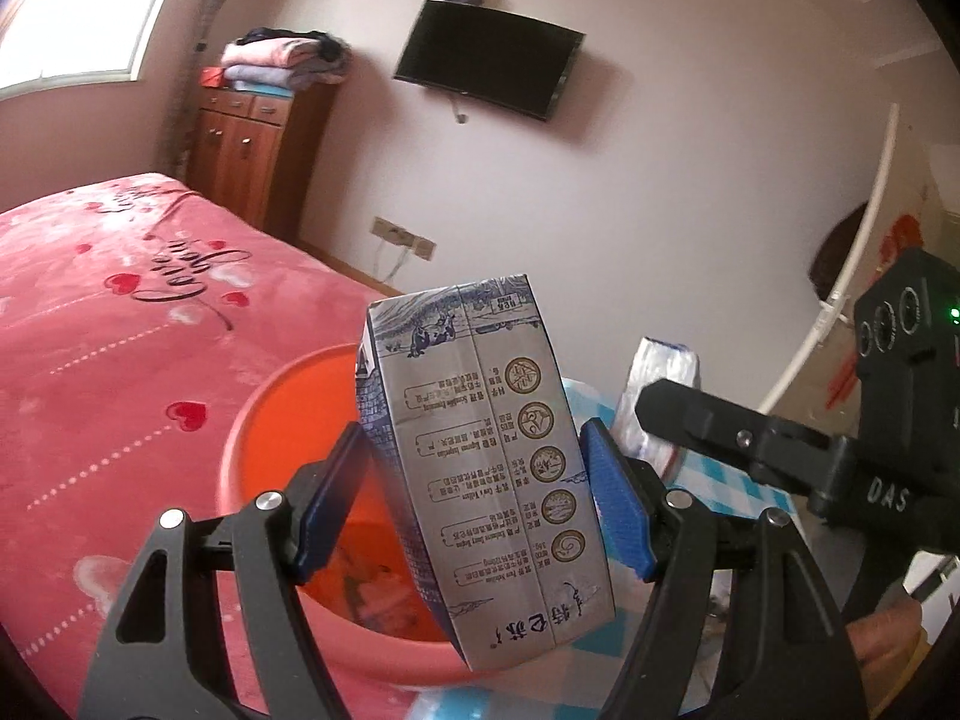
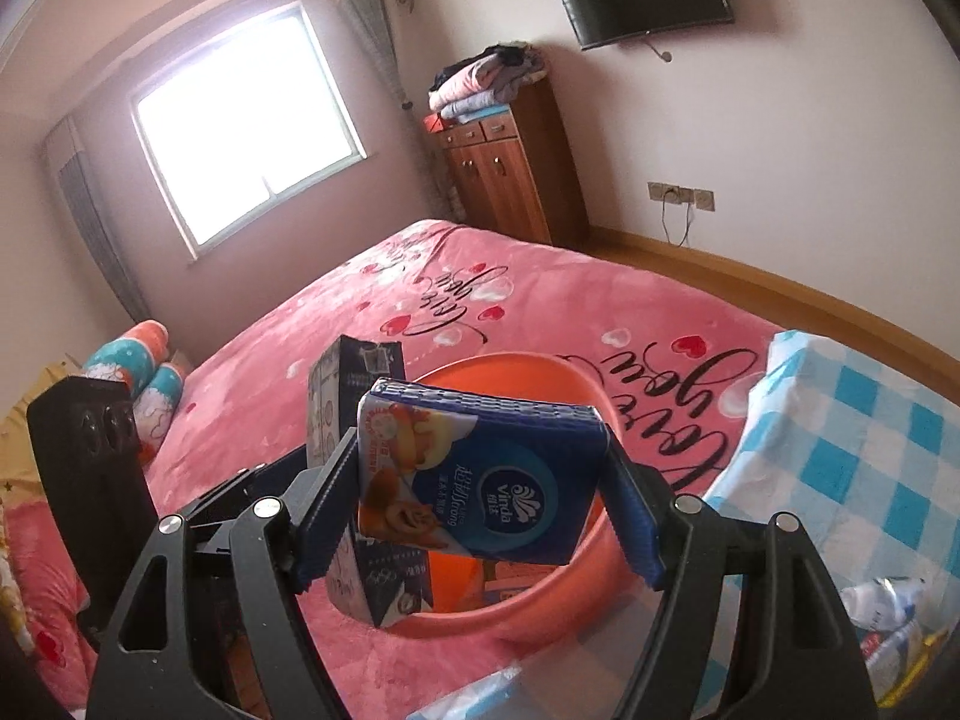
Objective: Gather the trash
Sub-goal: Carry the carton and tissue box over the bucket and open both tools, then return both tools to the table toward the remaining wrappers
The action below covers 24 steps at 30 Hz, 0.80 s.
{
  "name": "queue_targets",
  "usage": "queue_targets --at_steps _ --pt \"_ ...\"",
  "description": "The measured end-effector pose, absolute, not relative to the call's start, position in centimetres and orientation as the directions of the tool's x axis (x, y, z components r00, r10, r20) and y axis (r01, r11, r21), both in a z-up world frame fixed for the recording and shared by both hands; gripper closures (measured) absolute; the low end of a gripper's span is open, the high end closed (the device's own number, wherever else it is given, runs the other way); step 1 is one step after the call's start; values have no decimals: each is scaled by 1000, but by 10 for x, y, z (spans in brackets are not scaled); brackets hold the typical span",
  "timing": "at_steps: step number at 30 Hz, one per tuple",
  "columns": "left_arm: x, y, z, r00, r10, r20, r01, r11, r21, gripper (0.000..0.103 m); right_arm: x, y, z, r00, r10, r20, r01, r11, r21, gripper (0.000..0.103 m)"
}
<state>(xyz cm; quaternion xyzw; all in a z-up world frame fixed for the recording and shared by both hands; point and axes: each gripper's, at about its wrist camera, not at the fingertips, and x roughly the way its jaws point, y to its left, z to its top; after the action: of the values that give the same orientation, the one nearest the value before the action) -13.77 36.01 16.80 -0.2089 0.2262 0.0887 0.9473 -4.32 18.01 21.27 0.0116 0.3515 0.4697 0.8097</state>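
Both hands loaded, both over the bin.

Left hand-held gripper (image 1: 474, 480): blue pads clamped on the sides of a grey-and-blue milk carton (image 1: 480, 450), held upright with a slight tilt above the near rim of the orange bucket (image 1: 270, 408).

Right hand-held gripper (image 2: 480, 492): pads pressed on a blue Vinda tissue pack (image 2: 486, 480), held over the bucket's mouth, just right of the carton.

Bucket sits on the pink bed (image 1: 90, 330), beside the blue-checked table (image 2: 870, 450). Some wrappers or scraps already lie at its bottom; too blurred to name.

Progress, judged: two items picked up, neither dropped in yet. Still left: release both, then the crumpled plastic bottles (image 2: 888, 606) at the table's near right end.
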Motion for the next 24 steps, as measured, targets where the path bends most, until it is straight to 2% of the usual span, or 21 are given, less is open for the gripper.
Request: queue_targets --at_steps 11,13,15,17,24 --pt "-119 380 141 858 86 -507 -309 875 -374 30 -29 201 189 256 762 -595 -735 553 393 27" --pt "-117 380 138 852 94 -515 -320 873 -369 30 -28 200 188 256 766 -590 -729 553 403 19" --pt "-118 379 137 851 95 -517 -325 868 -375 25 -26 197 189 264 775 -574 -722 553 415 13" --pt "-118 380 135 852 96 -515 -330 861 -387 17 -25 191 190 276 781 -560 -714 557 425 12" --pt "-120 376 137 862 119 -493 -339 858 -386 13 -26 155 196 363 774 -519 -667 605 436 10"
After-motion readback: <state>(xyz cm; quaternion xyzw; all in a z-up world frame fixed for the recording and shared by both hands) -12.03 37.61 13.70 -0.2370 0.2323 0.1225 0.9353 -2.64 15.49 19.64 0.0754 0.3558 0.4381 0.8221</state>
